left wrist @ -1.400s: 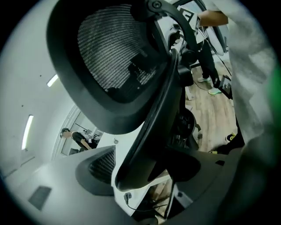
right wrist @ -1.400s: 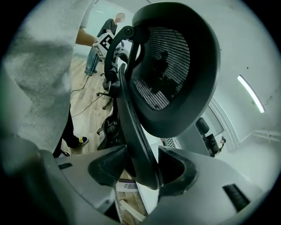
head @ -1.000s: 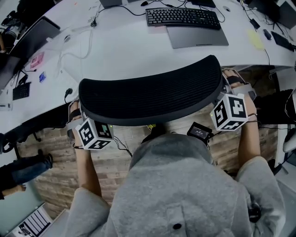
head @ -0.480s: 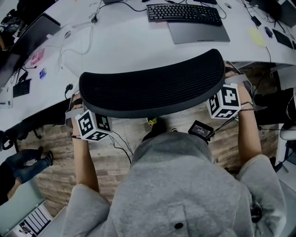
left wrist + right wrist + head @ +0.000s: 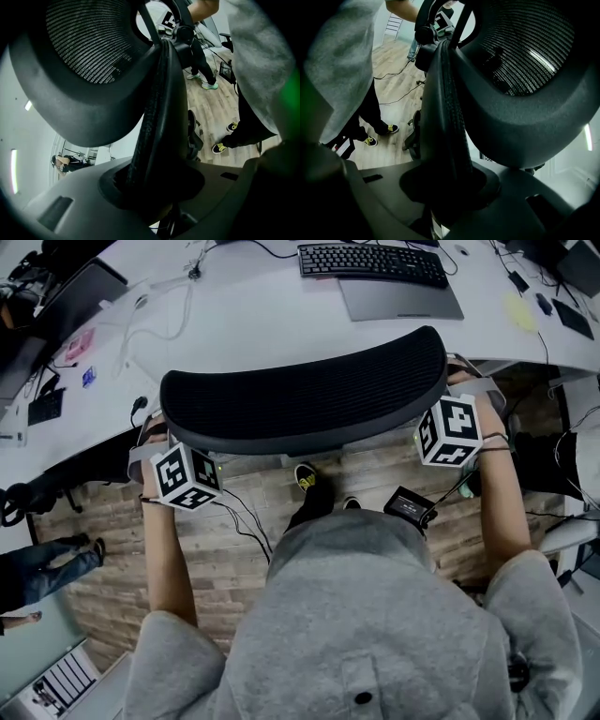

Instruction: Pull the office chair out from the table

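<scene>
While clamping the office chair (image 5: pixel 305 399) by both side edges of its backrest, with jaws of left gripper (image 5: pixel 161 448) and right gripper (image 5: pixel 459 404) just closed onto the rim, seems to be finishing the grasp. Next calls for drawing back evenly from the table (image 5: pixel 262 324). Sits tucked against its near edge; black, curved, ribbed mesh.

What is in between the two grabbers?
The office chair's black mesh back stretches between the left gripper and the right gripper, seen in the head view. Each gripper's jaws have just been closing on one of its side edges.
</scene>
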